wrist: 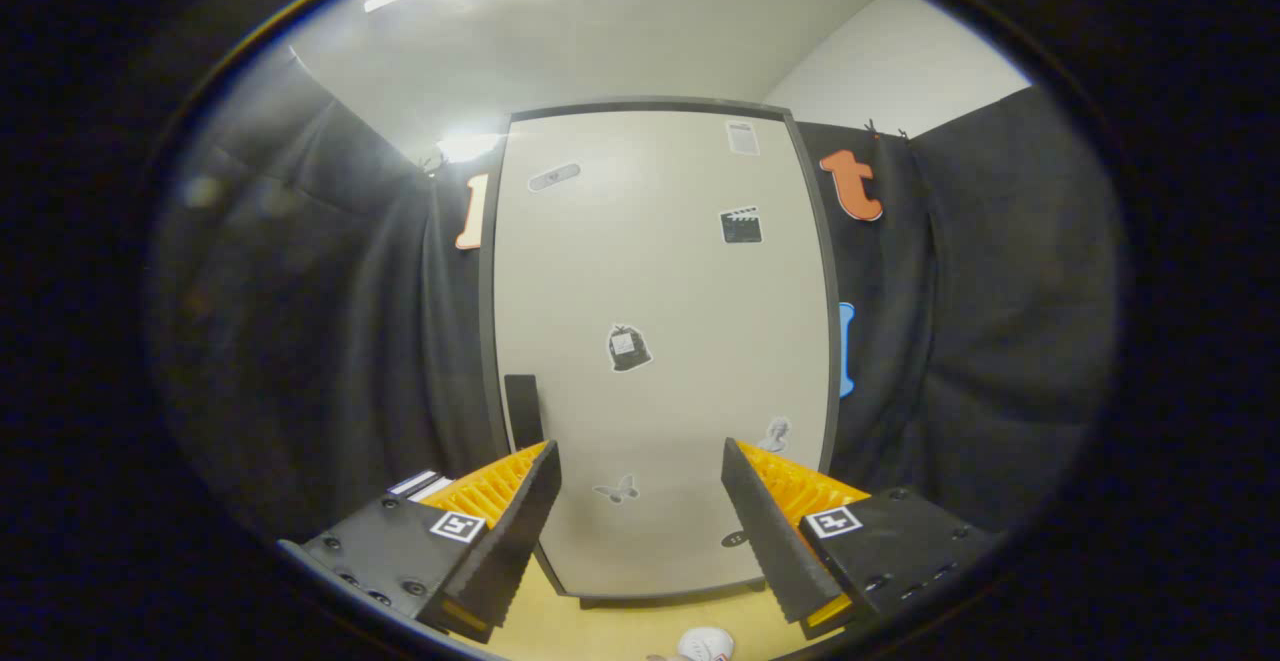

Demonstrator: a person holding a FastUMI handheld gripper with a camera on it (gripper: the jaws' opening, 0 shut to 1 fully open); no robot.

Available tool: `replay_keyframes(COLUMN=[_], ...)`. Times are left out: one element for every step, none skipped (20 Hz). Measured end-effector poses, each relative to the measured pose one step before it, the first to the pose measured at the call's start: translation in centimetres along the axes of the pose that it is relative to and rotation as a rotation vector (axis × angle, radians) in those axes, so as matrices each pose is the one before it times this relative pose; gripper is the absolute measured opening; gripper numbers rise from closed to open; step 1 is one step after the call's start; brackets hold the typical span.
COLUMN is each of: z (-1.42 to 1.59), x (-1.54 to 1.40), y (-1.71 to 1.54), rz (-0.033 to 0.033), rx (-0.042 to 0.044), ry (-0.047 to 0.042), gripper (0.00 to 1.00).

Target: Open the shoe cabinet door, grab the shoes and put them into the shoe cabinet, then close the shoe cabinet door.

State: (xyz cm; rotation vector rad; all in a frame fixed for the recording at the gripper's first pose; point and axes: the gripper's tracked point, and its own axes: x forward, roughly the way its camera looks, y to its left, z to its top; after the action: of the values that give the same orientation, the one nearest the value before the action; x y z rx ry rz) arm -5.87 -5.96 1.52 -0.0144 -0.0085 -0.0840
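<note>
A tall shoe cabinet (660, 271) stands straight ahead against the black cloth wall, its pale door shut inside a dark frame and dotted with small stickers. A dark handle (522, 409) sits on the door's left edge, just above my left fingertip. My gripper (640, 461) is open, with nothing between the fingers, and the door's lower part shows through the gap. Close below the fingers, a white shoe (705, 645) peeks up from the wooden floor.
Black cloth hangs on both sides of the cabinet. A yellowish wooden floor (600, 631) runs from the cabinet's foot toward me. A white wall and a ceiling light lie above.
</note>
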Motion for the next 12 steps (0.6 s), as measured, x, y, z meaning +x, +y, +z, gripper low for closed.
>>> replay_keyframes(z=[0.105,0.046,0.113,0.031,0.009,0.037,-0.041,-0.008,0.042,0.036,0.067,0.02], x=[0.016,-0.022,0.026,0.038,0.092,0.09,0.023,0.074,0.072,0.028,0.04,0.064], y=[0.086,0.019,0.063,-0.048,-0.073,-0.149,-0.103,-0.121,-0.098,-0.076,-0.037,-0.019], rz=[0.00556,0.0035,0.00366,0.00181,-0.00047,-0.00086,-0.00232,-0.0017,-0.00163,-0.00053,-0.00015,-0.00094], rx=[-0.00115,-0.00067,0.00015,0.00034,0.00179,0.00131,-0.00068,-0.00157,-0.00245,-0.00128,-0.00014,-0.00038], ry=[-0.00265,-0.00082,-0.00153,-0.00141,-0.00101,0.00086,0.00125,0.00174,-0.00108,-0.00096,-0.00078,0.00072], gripper=[1.0,1.0,1.0,1.0,1.0,1.0,1.0,1.0,1.0,1.0,1.0,1.0])
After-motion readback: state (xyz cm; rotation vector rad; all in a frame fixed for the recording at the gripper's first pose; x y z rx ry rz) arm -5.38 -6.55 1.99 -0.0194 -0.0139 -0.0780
